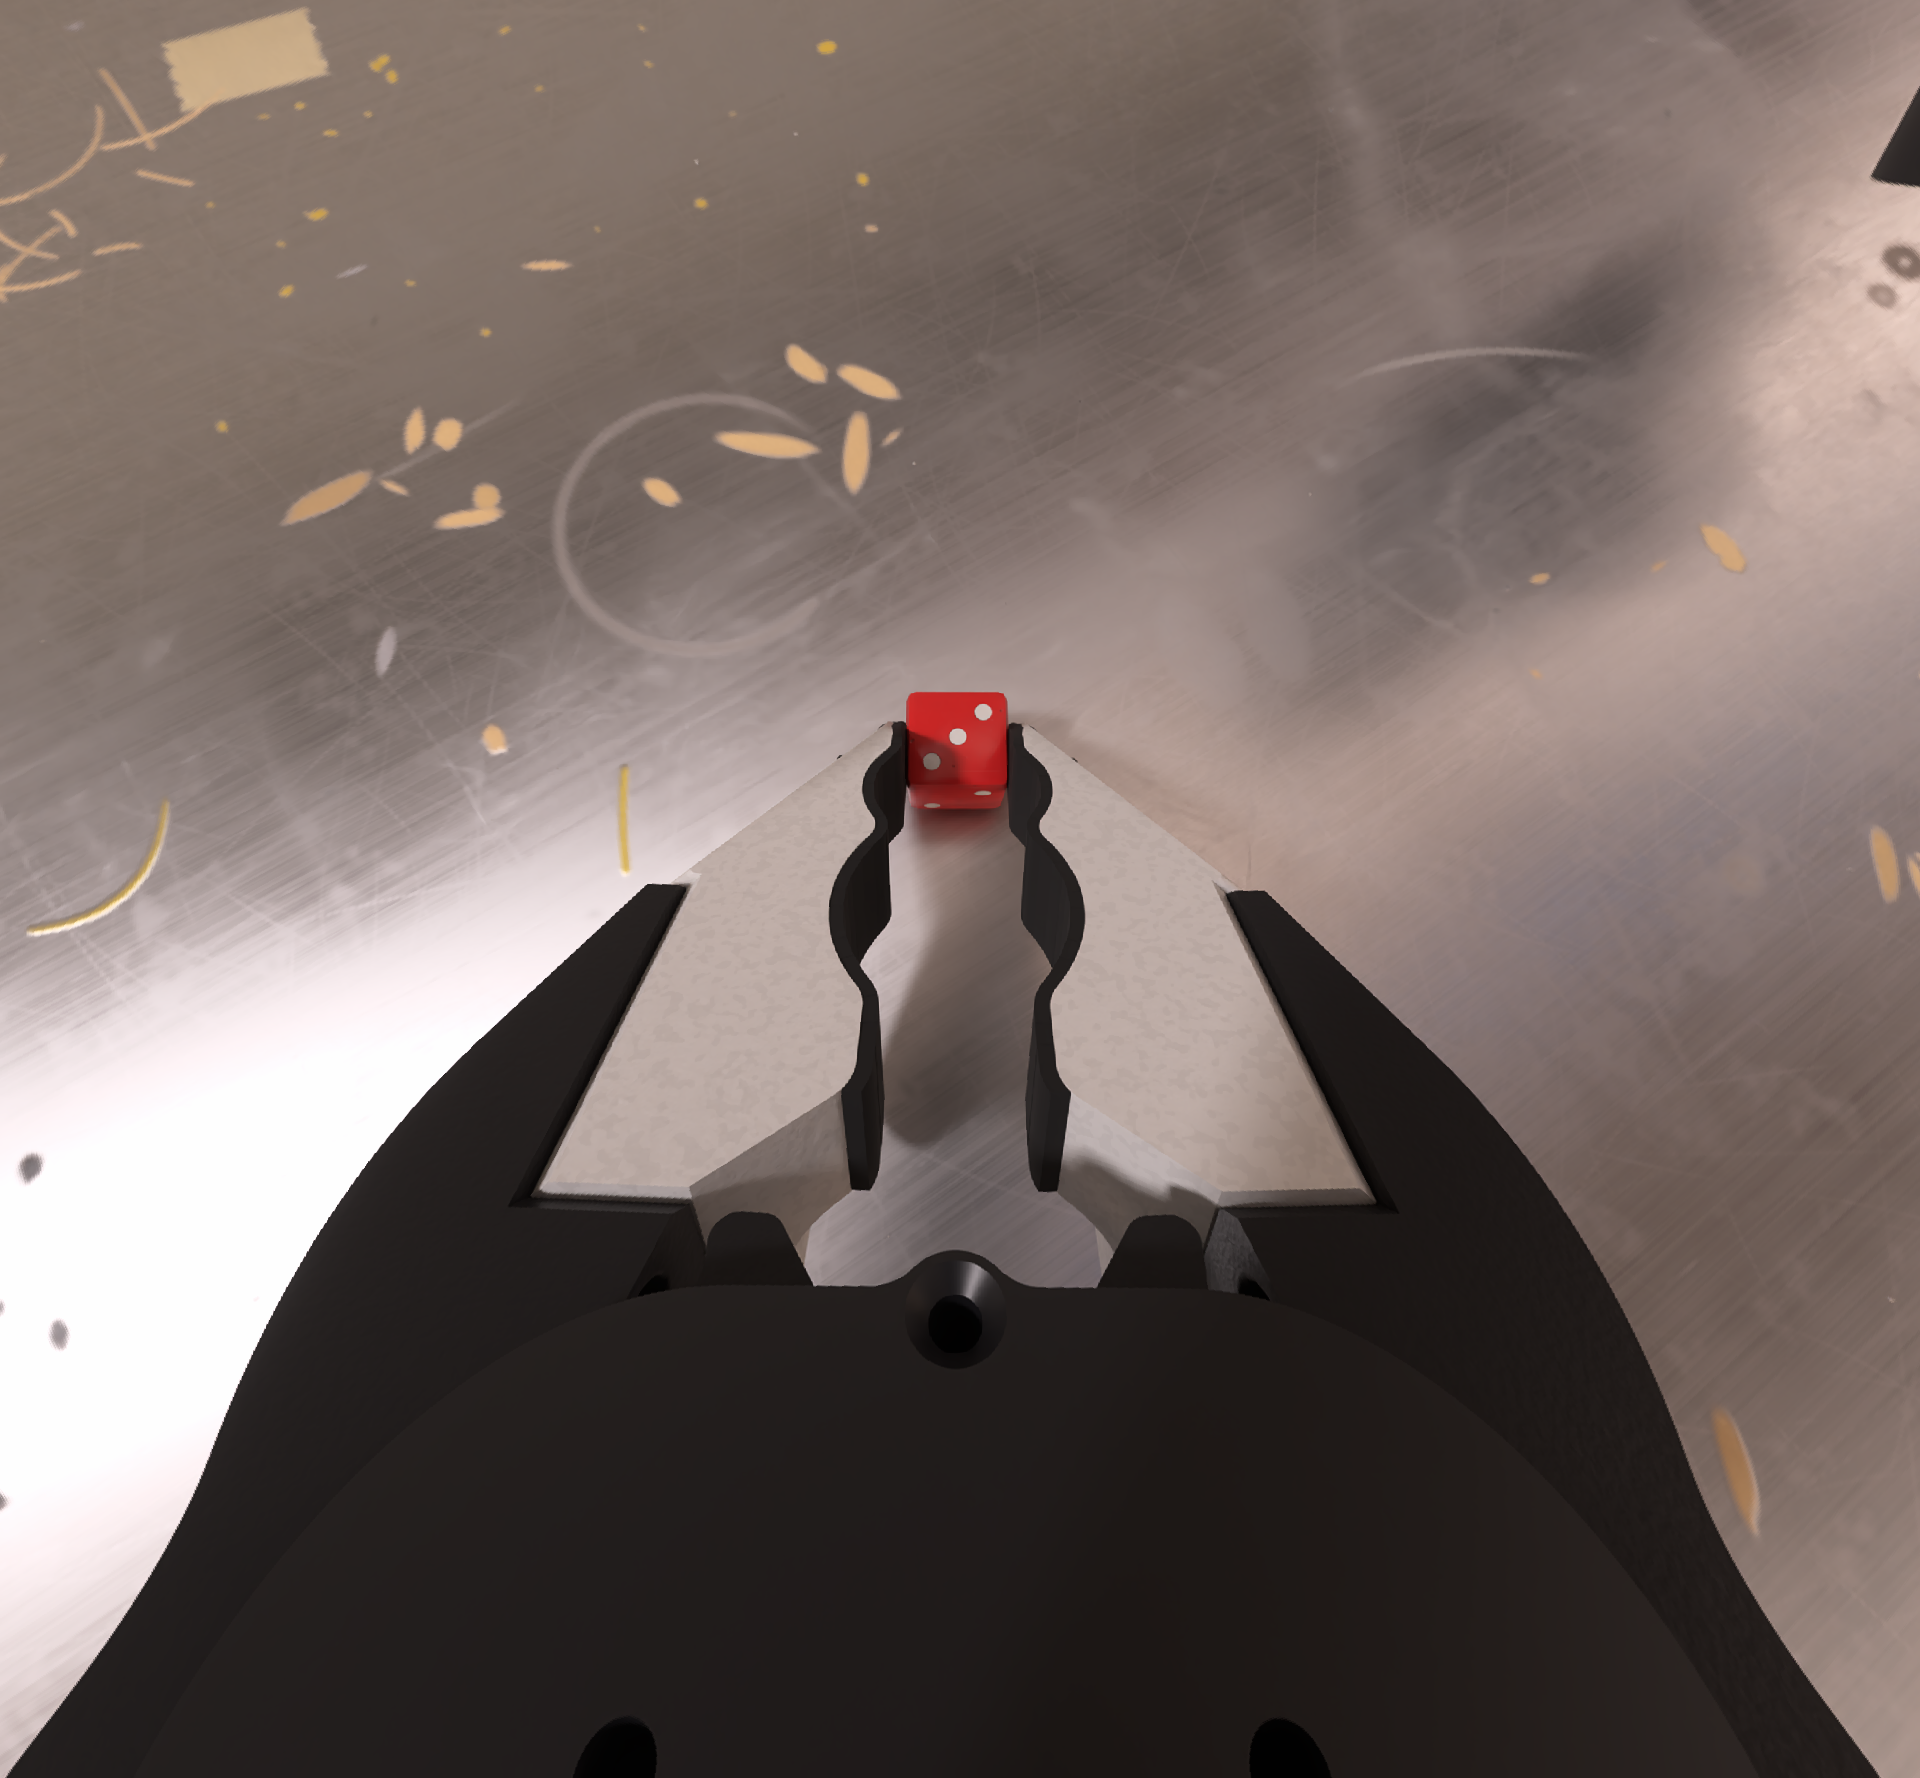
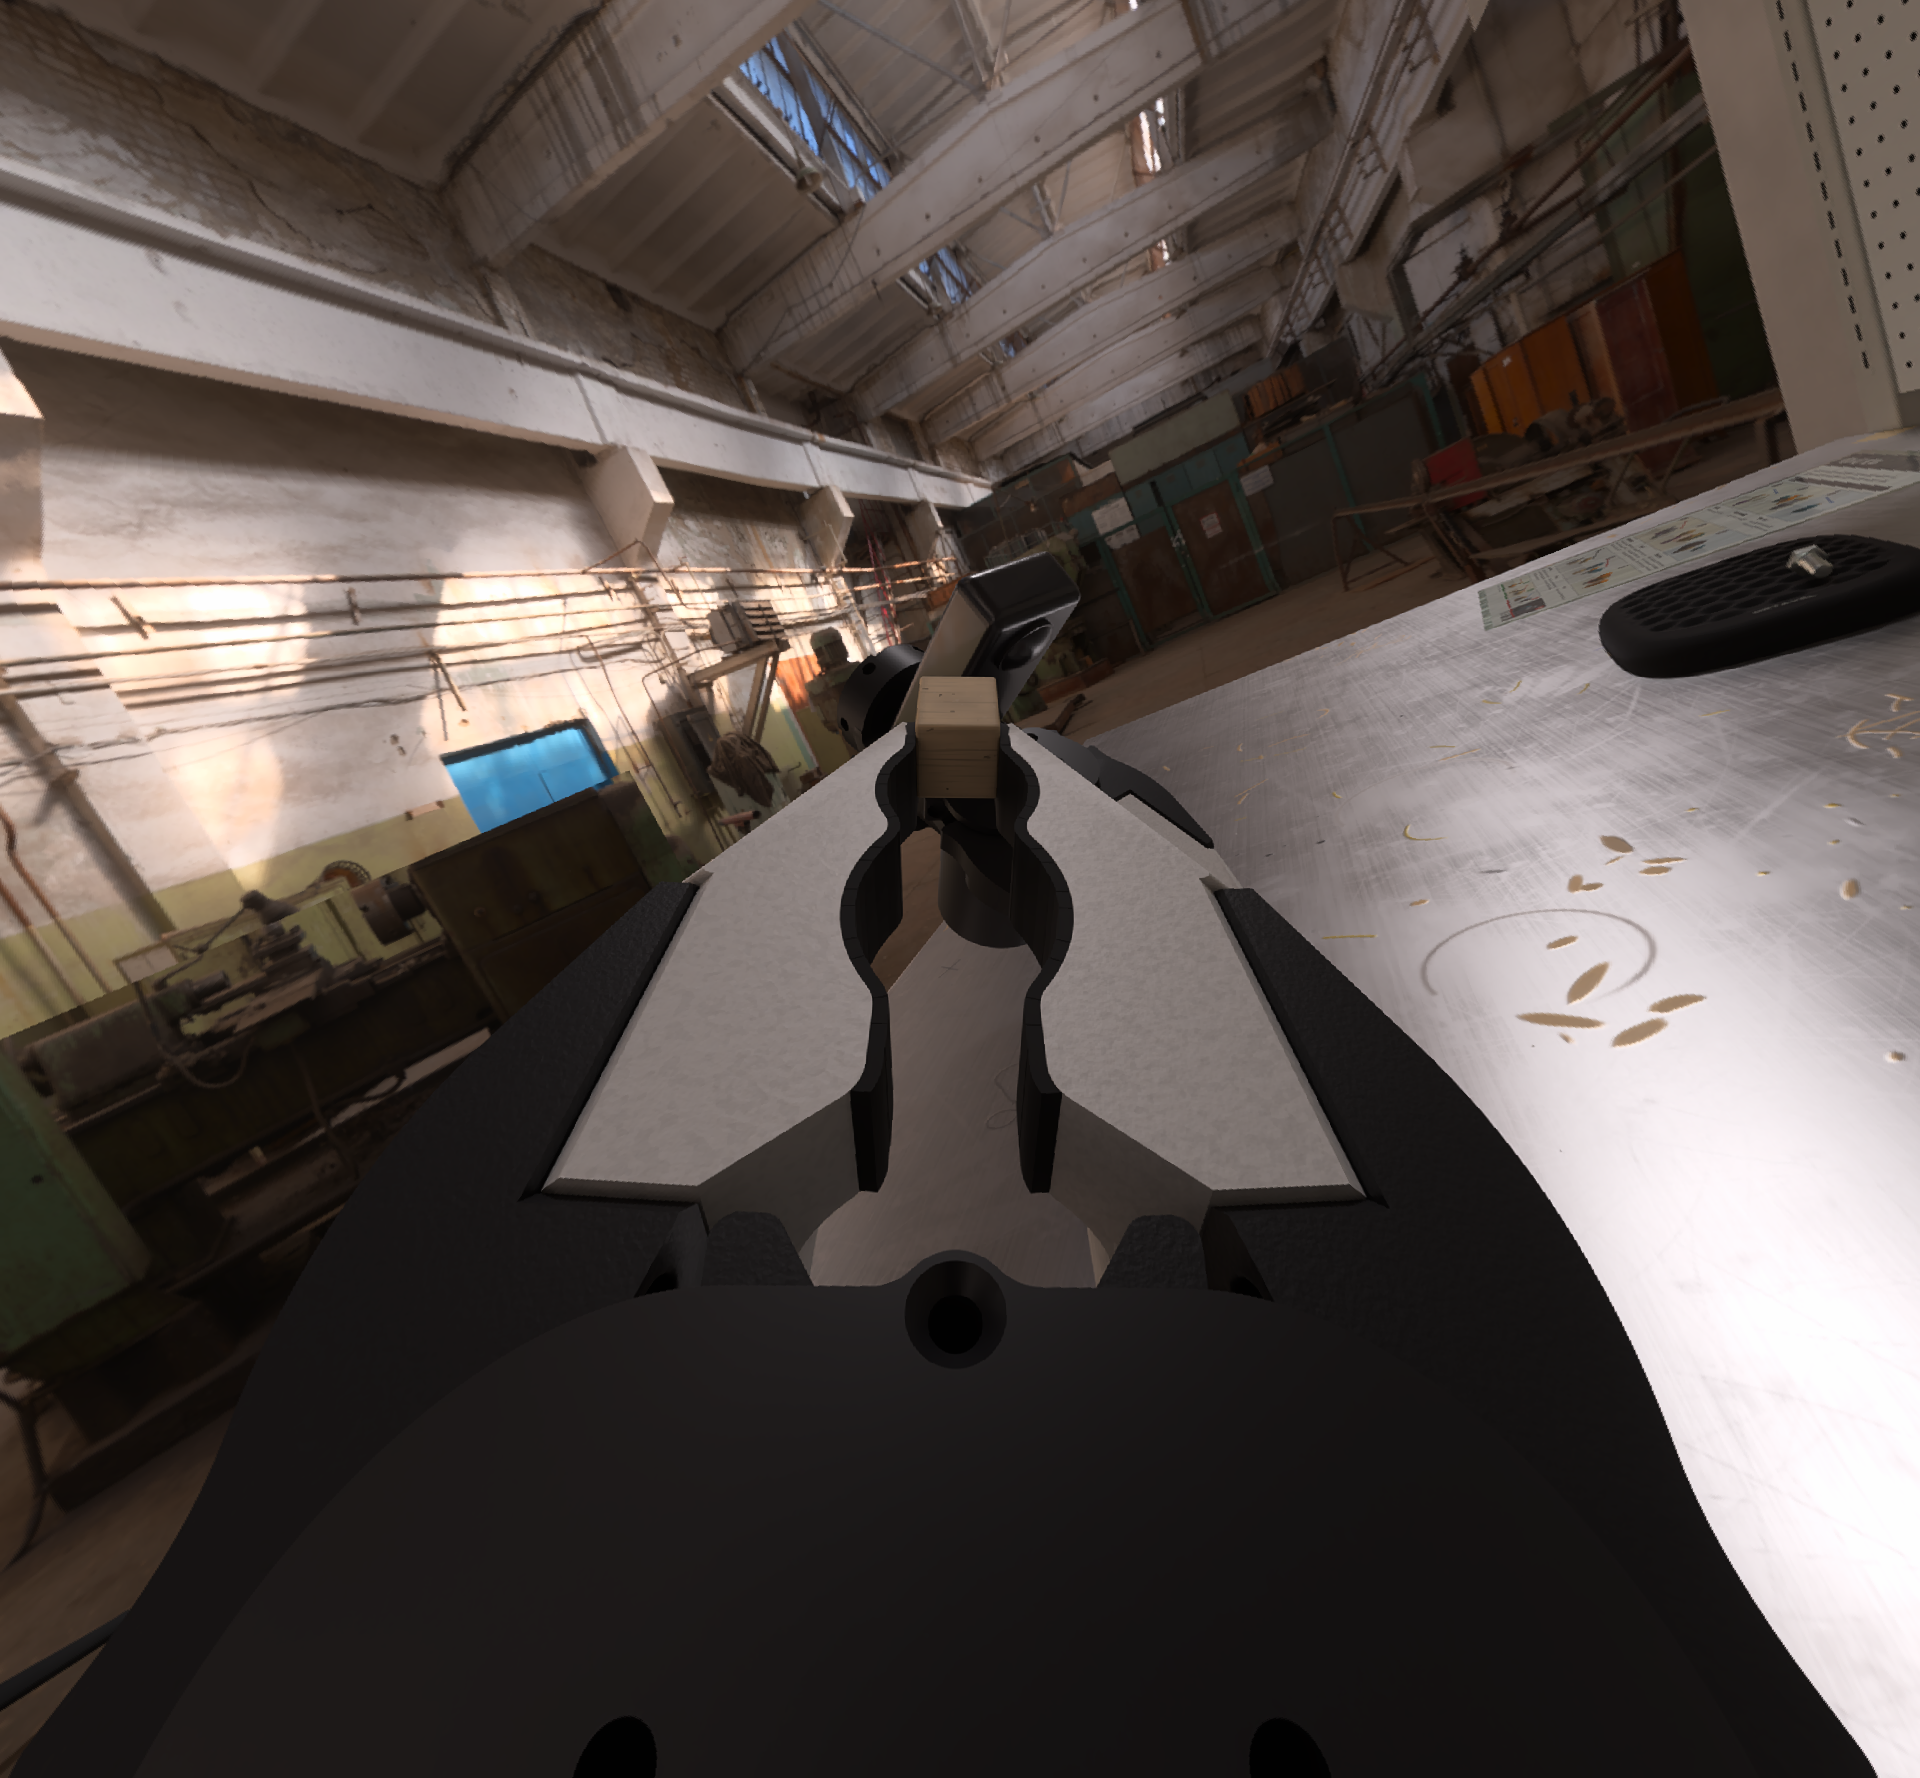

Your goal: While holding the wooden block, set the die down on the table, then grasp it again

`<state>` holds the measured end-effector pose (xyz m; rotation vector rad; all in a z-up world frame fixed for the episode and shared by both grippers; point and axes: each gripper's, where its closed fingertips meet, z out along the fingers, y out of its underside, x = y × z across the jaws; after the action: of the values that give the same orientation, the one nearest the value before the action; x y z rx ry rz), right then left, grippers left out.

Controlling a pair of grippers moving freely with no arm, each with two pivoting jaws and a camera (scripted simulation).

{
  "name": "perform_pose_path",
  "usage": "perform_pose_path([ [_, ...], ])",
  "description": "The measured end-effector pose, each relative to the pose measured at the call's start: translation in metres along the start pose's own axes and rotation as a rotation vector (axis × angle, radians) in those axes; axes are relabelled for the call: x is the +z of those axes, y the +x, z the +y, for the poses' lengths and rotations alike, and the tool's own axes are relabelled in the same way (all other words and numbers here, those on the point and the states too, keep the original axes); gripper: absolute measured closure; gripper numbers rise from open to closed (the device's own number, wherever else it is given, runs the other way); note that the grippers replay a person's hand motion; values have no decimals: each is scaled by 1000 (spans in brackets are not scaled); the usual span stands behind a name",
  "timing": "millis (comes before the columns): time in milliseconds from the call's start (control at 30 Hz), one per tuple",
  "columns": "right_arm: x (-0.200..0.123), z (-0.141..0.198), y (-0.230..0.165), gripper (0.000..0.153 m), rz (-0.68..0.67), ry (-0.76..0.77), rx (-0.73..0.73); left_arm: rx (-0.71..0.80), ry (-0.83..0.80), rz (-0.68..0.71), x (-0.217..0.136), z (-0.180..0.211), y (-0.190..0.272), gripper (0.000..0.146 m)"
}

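A small red die point(image 1: 956, 749) with white pips sits between the fingertips of my left gripper point(image 1: 956, 762). The jaws are closed against its two sides, low over the scratched metal table point(image 1: 1351, 481). My right gripper point(image 2: 957, 762) is shut on a pale wooden block point(image 2: 957, 736), held at its fingertips in the air, off the table's edge point(image 2: 1195, 720). Part of the left gripper point(image 2: 1003, 622) shows just beyond the block in the right wrist view. The die is hidden in that view.
Wood shavings and a tape patch point(image 1: 244, 55) are scattered on the table. A black perforated mat point(image 2: 1766, 606) with a bolt on it lies at the far right, next to a printed sheet point(image 2: 1621, 565) and a white pegboard point(image 2: 1860, 118). A dark corner point(image 1: 1901, 139) shows at the right edge.
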<state>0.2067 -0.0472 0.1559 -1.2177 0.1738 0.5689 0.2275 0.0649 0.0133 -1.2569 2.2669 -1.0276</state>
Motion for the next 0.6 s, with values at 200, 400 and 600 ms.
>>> perform_pose_path([
  [200,0,0,1,139,2,2,3,15,-28,13,1,4,3,127],
  [400,0,0,1,139,3,-2,1,16,-29,25,2,4,5,127],
  [600,1,1,0,139,-1,-4,1,-33,-24,-5,4,1,2,127],
])
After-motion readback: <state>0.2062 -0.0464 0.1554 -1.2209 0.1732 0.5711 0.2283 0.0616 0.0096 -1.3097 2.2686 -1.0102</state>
